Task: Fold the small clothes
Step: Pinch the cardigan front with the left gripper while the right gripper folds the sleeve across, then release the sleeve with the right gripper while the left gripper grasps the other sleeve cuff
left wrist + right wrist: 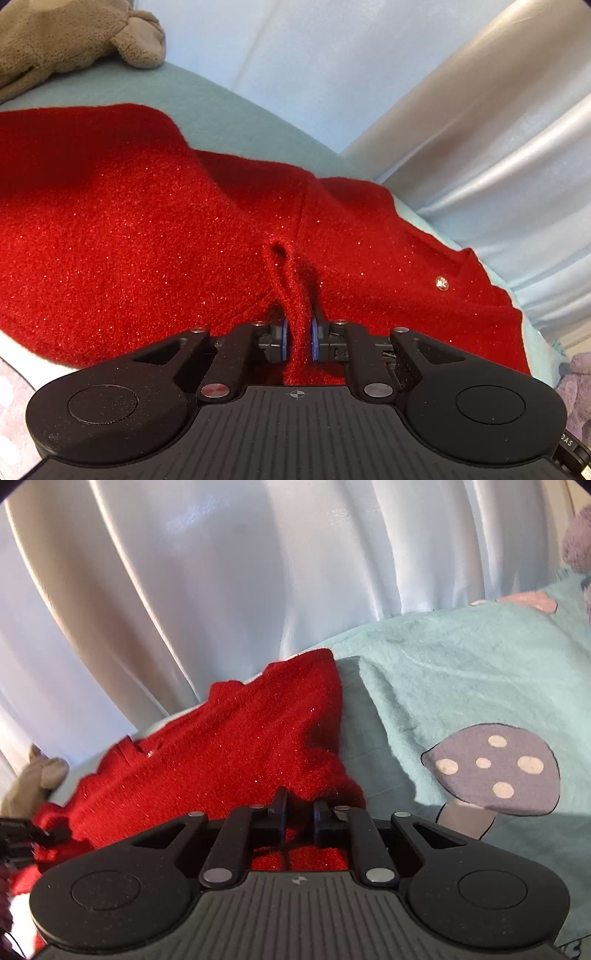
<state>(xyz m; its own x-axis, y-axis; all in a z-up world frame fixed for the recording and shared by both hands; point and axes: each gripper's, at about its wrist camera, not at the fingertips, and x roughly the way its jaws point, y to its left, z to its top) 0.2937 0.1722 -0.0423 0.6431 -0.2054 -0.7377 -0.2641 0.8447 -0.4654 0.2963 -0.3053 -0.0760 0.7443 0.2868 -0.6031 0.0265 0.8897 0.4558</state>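
Both grippers pinch the red top, which lies low and centre in each frame on a teal blanket. Left gripper clamps a ridge of fabric; right gripper grips a bunched edge, jaws nearly closed. Lifting evenly and keeping the cloth taut should make a clean fold.

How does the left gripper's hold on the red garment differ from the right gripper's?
The left gripper pinches a narrow upright ridge of the red garment; the right gripper clamps a bunched edge. The left looks across the garment's broad face; the right sits beside the teal mushroom blanket. Both are shut on cloth.
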